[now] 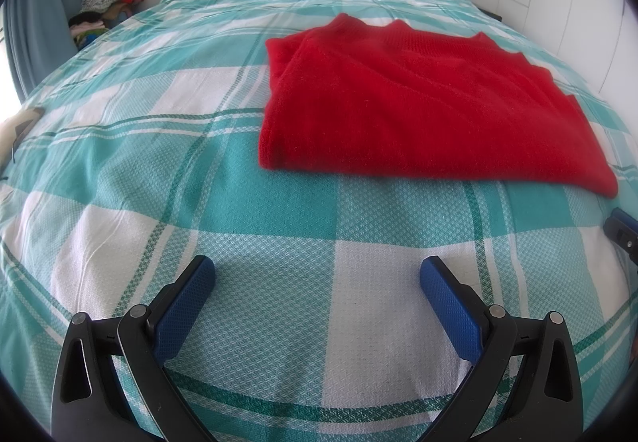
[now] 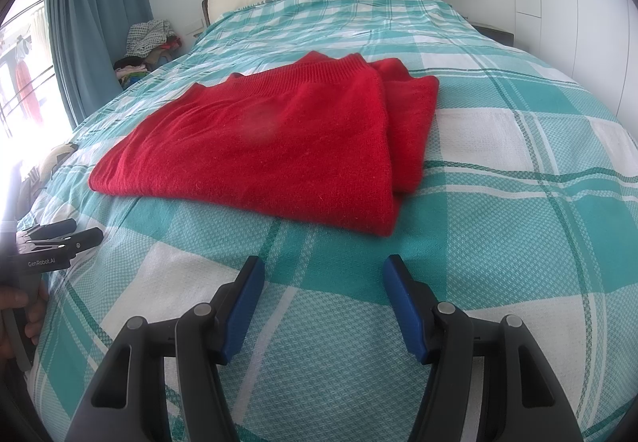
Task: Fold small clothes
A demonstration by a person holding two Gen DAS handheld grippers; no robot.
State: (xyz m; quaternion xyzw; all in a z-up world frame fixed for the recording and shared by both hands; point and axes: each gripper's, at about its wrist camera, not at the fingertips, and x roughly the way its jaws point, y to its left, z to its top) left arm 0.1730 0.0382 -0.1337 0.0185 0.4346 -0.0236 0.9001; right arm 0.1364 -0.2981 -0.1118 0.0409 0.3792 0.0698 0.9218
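Both tongs, left [image 1: 317, 278] and right [image 2: 323, 278], hover apart and empty over the bed [image 1: 255, 211]; the red sweater [image 1: 418, 107] lies folded ahead, probably needing one last fold.

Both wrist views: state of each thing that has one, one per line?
red sweater: folded, flat on the bed, not held
left gripper: open, nothing between its fingers, short of the sweater
right gripper: open, nothing between its fingers, short of the sweater
bedspread: spread over the bed, lightly wrinkled
curtain: partly drawn, window uncovered beside it
clothes pile: heaped, unfolded
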